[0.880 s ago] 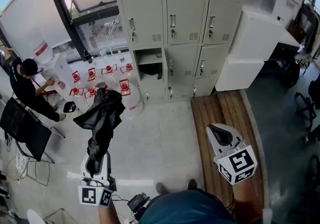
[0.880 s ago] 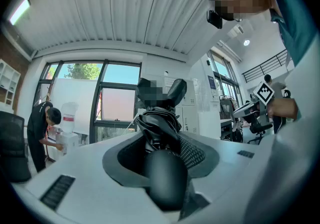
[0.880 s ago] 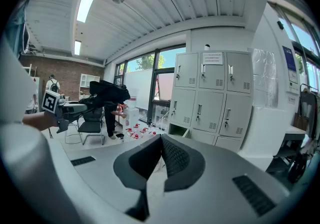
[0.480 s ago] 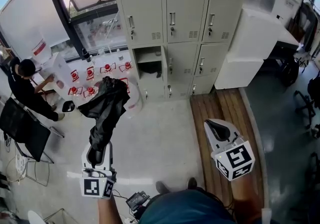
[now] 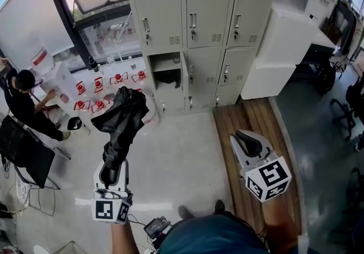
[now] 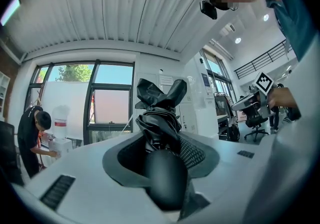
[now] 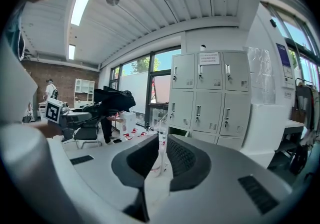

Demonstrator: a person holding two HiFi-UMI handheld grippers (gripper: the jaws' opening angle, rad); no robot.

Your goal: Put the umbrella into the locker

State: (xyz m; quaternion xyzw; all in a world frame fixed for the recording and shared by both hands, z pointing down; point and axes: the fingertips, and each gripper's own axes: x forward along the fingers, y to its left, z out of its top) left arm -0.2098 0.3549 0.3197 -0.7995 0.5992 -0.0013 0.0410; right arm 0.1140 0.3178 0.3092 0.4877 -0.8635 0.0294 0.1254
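Gripping the folded umbrella (image 5: 122, 119) by its handle end in the left gripper (image 5: 111, 172), canopy aimed level at the open locker (image 5: 169, 64) well ahead for a straight push in, with the right gripper (image 5: 240, 137) narrowed on nothing, spare alongside.

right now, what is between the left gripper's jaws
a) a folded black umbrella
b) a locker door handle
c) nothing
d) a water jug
A: in the left gripper view the left gripper's jaws are closed on the black umbrella, whose bunched canopy sticks out past them.
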